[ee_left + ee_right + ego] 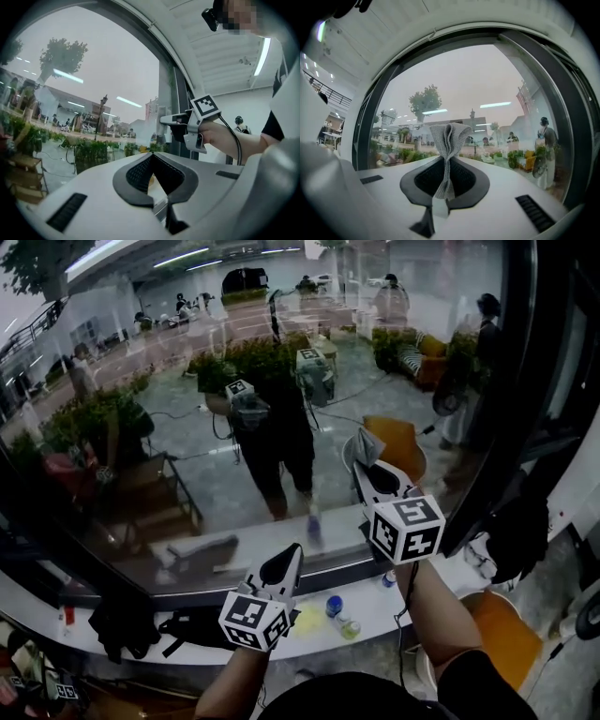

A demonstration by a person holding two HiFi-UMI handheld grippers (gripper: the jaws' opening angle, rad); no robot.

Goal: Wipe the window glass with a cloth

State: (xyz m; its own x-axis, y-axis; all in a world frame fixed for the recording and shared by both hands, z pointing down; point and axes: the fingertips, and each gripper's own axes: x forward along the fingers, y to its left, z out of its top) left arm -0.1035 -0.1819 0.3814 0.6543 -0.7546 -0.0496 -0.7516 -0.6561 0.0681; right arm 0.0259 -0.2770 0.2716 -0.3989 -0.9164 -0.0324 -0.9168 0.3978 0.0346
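The window glass fills most of the head view and carries reflections of me and both grippers. My right gripper is raised in front of the pane, shut on a grey knitted cloth. In the right gripper view the cloth sticks up from the pinched jaws toward the glass; I cannot tell whether it touches. My left gripper is lower, near the sill, shut with nothing in it. From the left gripper view, the right gripper shows up near the window frame.
A white sill runs below the pane with small bottles, a yellow patch and a black strapped bag. A dark window frame stands at the right. An orange seat sits lower right.
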